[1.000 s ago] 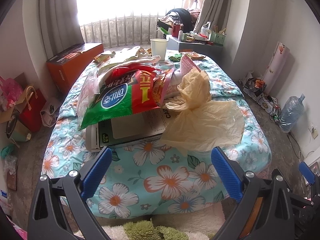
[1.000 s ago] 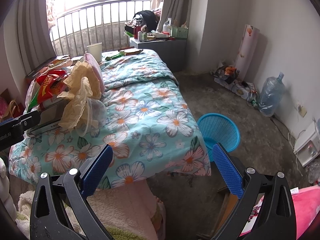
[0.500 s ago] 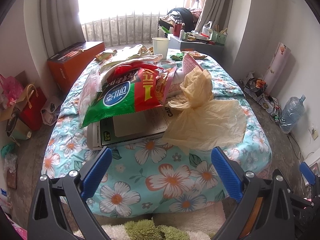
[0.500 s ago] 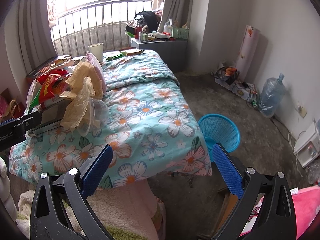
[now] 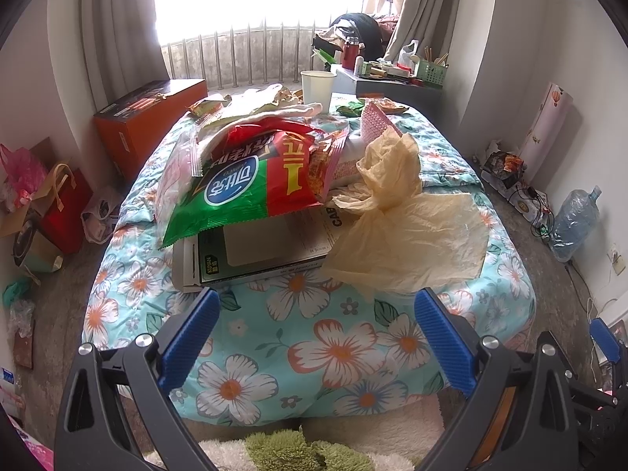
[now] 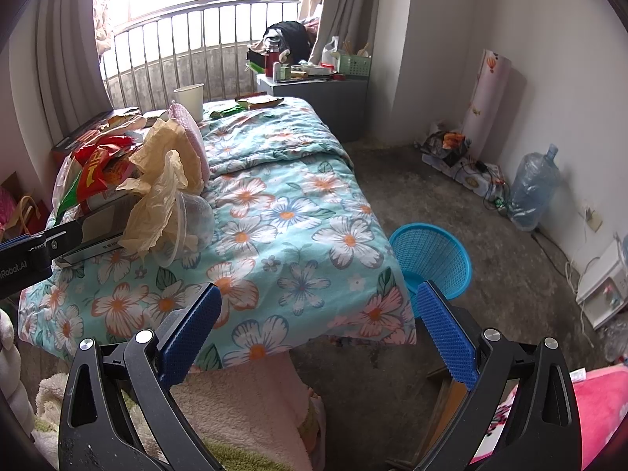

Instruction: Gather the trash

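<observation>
Bed (image 5: 314, 353): snack bag (image 5: 243, 192) half covers flat box (image 5: 255, 251).

Right gripper (image 6: 318, 329) gapes above the bed (image 6: 290, 212); blue basket (image 6: 431, 259) apparently empty.

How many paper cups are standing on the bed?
1. The white paper cup stands upright at the far end of the bed, near the window, behind the trash pile. Others may be hidden under the wrappers.
</observation>
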